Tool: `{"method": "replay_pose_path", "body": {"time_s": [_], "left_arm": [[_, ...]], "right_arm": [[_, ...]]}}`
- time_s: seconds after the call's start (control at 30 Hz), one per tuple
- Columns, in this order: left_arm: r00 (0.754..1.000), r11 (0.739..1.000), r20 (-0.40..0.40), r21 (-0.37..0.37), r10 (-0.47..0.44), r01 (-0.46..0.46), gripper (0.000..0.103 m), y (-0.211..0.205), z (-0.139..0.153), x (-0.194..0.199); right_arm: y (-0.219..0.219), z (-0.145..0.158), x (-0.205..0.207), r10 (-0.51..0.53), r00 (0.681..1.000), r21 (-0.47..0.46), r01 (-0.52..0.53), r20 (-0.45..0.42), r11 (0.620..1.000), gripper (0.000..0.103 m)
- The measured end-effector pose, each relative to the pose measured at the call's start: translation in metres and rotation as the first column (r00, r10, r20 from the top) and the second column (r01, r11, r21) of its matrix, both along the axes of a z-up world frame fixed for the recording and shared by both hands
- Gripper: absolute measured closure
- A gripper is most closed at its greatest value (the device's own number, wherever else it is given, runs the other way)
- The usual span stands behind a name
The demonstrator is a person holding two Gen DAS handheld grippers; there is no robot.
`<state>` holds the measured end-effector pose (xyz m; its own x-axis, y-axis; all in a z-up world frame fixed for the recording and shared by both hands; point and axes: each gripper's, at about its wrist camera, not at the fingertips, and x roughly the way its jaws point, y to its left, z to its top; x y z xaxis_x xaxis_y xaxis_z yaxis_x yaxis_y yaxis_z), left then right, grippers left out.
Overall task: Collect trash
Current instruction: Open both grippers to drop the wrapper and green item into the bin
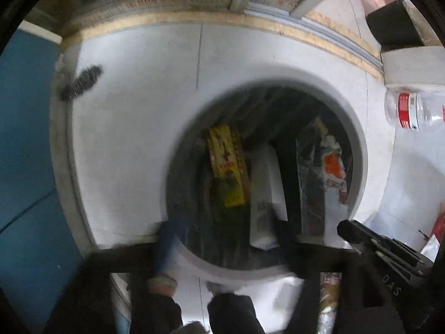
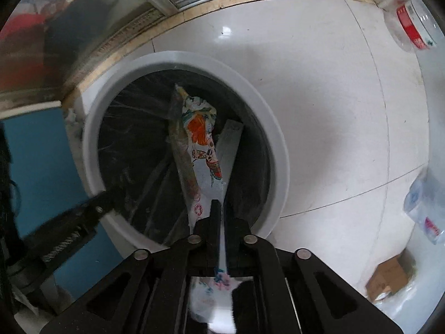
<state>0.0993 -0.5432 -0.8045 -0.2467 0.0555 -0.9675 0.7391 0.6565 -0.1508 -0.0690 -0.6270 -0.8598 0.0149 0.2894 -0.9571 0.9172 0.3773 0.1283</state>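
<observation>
right gripper [image 2: 222, 208] pinched on a printed wrapper [image 2: 201, 136], held over the open bin [image 2: 274, 150]; not dropped yet. left gripper [image 1: 232, 242] blurred, can't tell its state. bin already holds yellow pack [image 1: 226, 164] + white box [image 1: 265, 192]; plastic bottle [image 2: 411, 27], cardboard box [image 2: 388, 277] & clear bag [image 2: 424, 211] left on floor.

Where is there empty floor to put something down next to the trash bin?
The widest bare white tile lies between the bin's grey rim, the red-labelled bottle and the door track. It is crowded inside the bin, where the right gripper pinches a colourful wrapper, and by the cardboard box and crumpled bottle.
</observation>
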Motion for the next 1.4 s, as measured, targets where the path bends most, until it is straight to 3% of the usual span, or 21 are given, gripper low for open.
{"method": "replay_pose_path", "body": {"time_s": [0.07,0.13,0.2,0.27,0.33,0.57,0.8,1.17,1.4], "left_arm": [[1.000,1.000,0.029,-0.017,0.010,-0.010,0.009,0.004,0.013,0.004],[0.999,1.000,0.043,-0.012,0.010,-0.010,0.002,0.007,0.018,0.006],[0.996,1.000,0.090,-0.018,-0.004,0.006,0.002,0.012,0.030,0.006],[0.990,0.999,0.143,-0.021,-0.021,0.024,0.002,0.019,0.044,0.005],[0.983,0.999,0.185,-0.046,-0.019,0.028,0.002,0.027,0.060,0.002],[0.971,0.996,0.240,-0.081,-0.008,0.029,0.002,0.053,0.118,-0.009],[0.959,0.995,0.281,-0.091,-0.014,0.041,0.002,0.081,0.208,-0.026],[0.942,0.978,0.335,-0.199,0.003,0.067,0.002,0.112,0.396,-0.069],[0.937,0.959,0.350,-0.268,0.014,0.086,0.002,0.137,0.490,-0.090]], "right_arm": [[-0.002,0.002,-0.002,0.001,1.000,-0.015,-0.001,0.002,1.000,0.051],[-0.003,0.012,-0.006,-0.002,1.000,-0.035,0.002,0.016,0.999,0.037],[-0.003,0.023,-0.009,0.004,1.000,-0.060,-0.003,0.021,0.998,0.035],[-0.002,0.036,-0.008,0.028,0.999,-0.098,-0.027,0.015,0.995,0.014],[0.003,0.050,-0.007,0.058,0.998,-0.142,-0.056,0.011,0.988,0.002],[0.026,0.110,-0.014,0.138,0.990,-0.258,-0.131,0.012,0.957,0.000],[0.052,0.194,-0.035,0.123,0.992,-0.319,-0.109,0.023,0.941,0.000],[0.091,0.390,-0.089,0.104,0.990,-0.423,-0.056,0.091,0.904,0.000],[0.121,0.504,-0.107,0.131,0.983,-0.467,-0.058,0.126,0.883,0.000]]}}
